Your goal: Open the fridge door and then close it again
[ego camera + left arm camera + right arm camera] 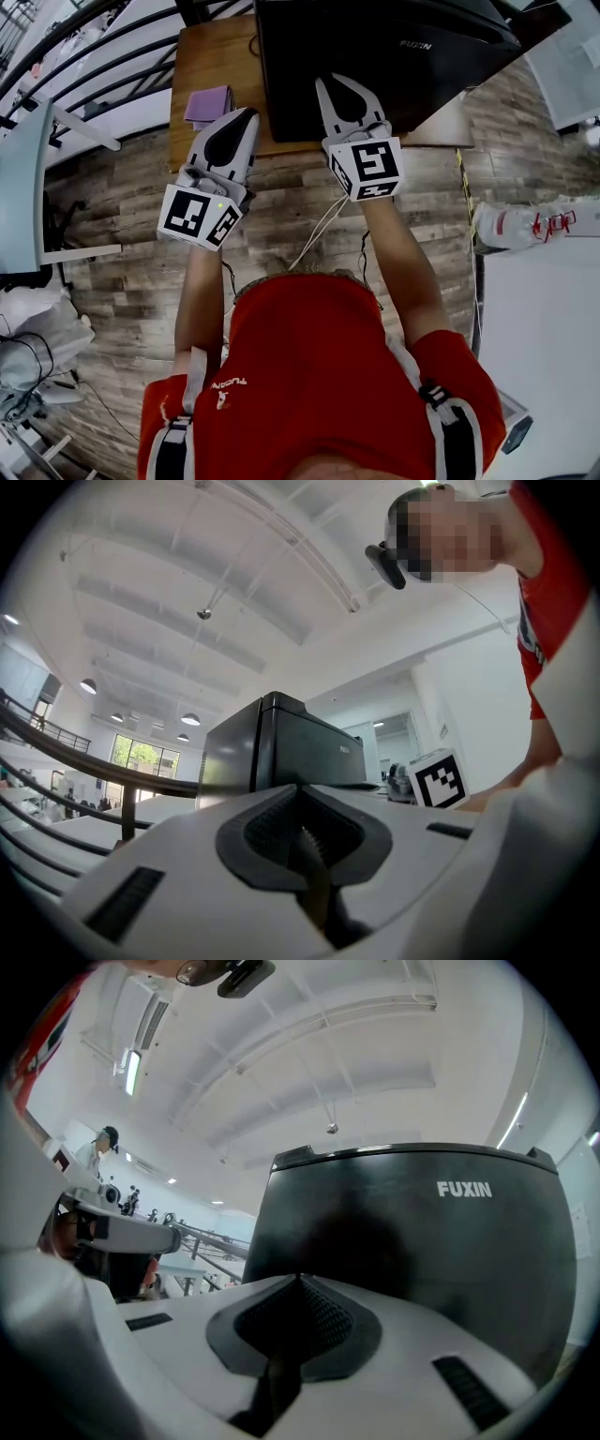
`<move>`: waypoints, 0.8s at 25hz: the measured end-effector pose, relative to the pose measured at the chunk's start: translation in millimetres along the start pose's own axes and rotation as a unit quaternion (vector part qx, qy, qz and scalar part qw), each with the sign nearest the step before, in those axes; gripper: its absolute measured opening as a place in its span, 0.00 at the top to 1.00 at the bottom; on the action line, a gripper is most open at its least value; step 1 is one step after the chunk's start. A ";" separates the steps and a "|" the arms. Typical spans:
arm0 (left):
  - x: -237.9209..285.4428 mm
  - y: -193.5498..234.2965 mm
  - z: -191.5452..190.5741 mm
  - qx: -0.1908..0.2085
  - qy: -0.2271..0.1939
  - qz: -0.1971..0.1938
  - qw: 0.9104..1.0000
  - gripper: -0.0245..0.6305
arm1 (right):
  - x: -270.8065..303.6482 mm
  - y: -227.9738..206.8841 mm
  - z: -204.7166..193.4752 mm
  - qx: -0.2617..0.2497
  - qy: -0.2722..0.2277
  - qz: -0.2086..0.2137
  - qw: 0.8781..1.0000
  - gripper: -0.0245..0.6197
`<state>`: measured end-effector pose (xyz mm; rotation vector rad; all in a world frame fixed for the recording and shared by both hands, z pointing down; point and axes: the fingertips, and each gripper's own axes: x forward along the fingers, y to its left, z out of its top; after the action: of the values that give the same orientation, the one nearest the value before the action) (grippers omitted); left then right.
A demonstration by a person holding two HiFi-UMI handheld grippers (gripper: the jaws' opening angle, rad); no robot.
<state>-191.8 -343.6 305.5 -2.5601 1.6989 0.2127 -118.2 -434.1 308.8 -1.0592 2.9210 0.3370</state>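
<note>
The black fridge (394, 56) stands on a wooden table (202, 56), its door closed and facing me. The same fridge fills the right gripper view (422, 1232), front on, and sits ahead and slightly right in the left gripper view (281, 742). My right gripper (322, 81) reaches over the fridge's left front edge; its jaws (300, 1277) are shut with nothing between them, tips close to the door. My left gripper (251, 112) hangs just left of the fridge at the table's front edge, also shut and empty (300, 787).
A purple cloth (208, 103) lies on the table left of the fridge. Black railings (103, 66) run at the far left. A white cable (319, 230) trails over the wood floor below my arms. A white counter (544, 328) stands to the right.
</note>
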 end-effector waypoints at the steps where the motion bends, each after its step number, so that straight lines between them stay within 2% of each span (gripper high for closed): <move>1: 0.9 -0.1 0.2 -0.001 0.000 0.000 1.000 0.93 | 0.0 1.8 0.3 0.001 0.001 0.005 1.000 0.91; 12: 2.8 -15.9 9.2 0.008 -0.006 -0.005 1.000 0.95 | -28.4 48.6 32.0 0.014 -0.034 0.109 0.993 0.92; 20: -3.4 -31.8 14.2 0.016 -0.009 -0.004 1.000 0.95 | -58.3 73.3 47.6 0.053 -0.052 0.151 0.986 0.92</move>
<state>-165.0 -326.2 291.1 -2.5340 1.6711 0.2056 -122.5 -332.7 281.9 -0.5652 2.9627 0.2303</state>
